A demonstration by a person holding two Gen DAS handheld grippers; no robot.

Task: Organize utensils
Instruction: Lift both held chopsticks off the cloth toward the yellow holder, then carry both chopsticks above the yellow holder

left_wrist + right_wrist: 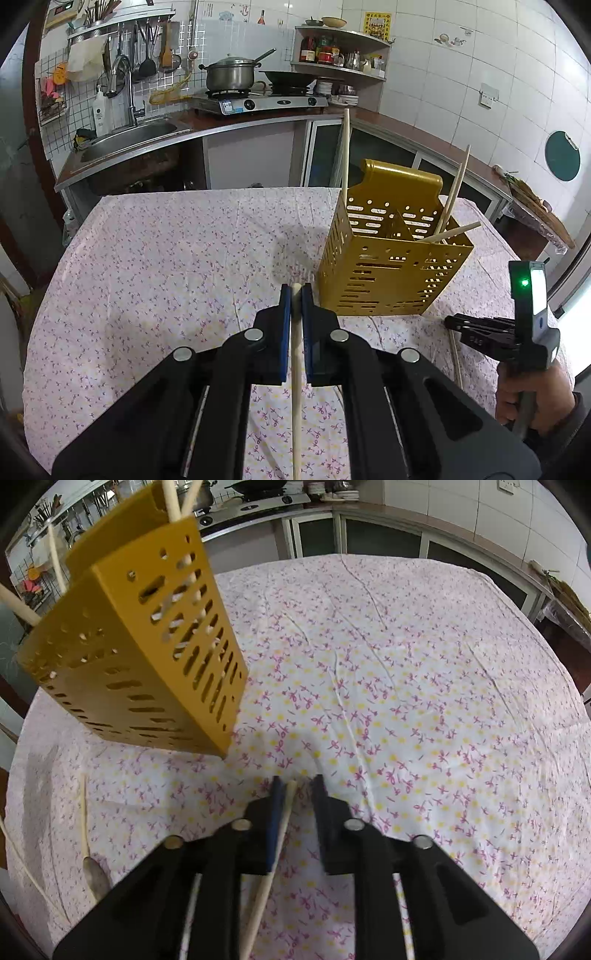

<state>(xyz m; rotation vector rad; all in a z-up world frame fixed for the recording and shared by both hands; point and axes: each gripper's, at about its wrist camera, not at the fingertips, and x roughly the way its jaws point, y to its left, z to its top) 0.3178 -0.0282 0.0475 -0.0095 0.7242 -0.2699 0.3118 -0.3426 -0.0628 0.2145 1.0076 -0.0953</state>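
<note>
A gold perforated utensil holder (391, 266) stands on the flowered tablecloth (166, 277) with three wooden sticks (456, 184) leaning in it. My left gripper (295, 290) is shut on a long wooden stick (296, 387), just left of the holder's base. My right gripper (298, 781) is low over the cloth in front of the holder (147, 672). Its jaws stand apart; a wooden stick (273, 864) lies between them against the left pad, clear of the right pad. The left wrist view shows this gripper (452, 325) held in a hand.
A wooden spoon (86, 830) and another thin stick (22, 864) lie on the cloth left of my right gripper. Behind the table runs a kitchen counter with a sink (129, 136), a gas stove (258, 101) and a pot (231, 74).
</note>
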